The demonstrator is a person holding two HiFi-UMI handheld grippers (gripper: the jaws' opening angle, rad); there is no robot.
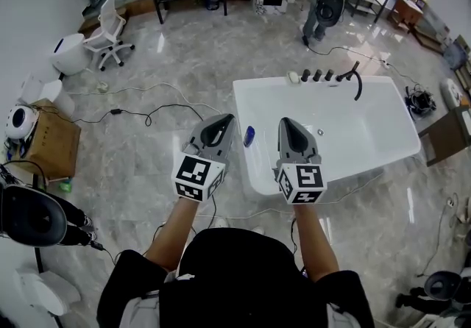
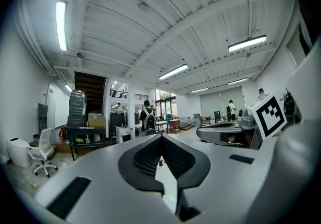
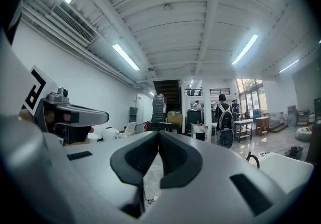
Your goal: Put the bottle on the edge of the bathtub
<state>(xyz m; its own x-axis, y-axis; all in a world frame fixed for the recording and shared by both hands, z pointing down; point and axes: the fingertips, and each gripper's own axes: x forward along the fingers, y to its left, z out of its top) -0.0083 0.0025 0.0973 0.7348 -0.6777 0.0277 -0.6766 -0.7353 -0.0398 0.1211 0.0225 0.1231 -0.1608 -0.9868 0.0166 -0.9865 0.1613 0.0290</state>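
Both forearms reach straight out from the person's body towards the near end of the white bathtub (image 1: 346,176), side by side and roughly parallel; the sleeves are short and the arms bare. Each hand carries its tool level, pointing forward over the near-left corner of the bathtub; the left tongs (image 1: 223,122) sit just off the bathtub's left side, above the grey floor (image 1: 184,84); the right tongs (image 1: 288,125) lie over the bathtub's near end.

In the left gripper view the left tongs (image 2: 161,136) have their tips brought together, with only the floor showing through the gap behind them; nothing is held. In the right gripper view the right tongs (image 3: 158,132) are likewise fully closed and hold nothing; the bathtub's white rim (image 3: 293,165) shows low at that view's right.

The bottle (image 1: 249,136), small and blue, sits at the left edge of the bathtub near its near corner, between the two tools in the head view and apart from both; whether it has a label is too small to tell.

Each tool bears a cube with black-and-white square markers, the left cube (image 1: 197,177) and the right cube (image 1: 302,182); the patterns are blocky codes, not readable words. A black tap (image 1: 357,78) curves over the far end of the bathtub.
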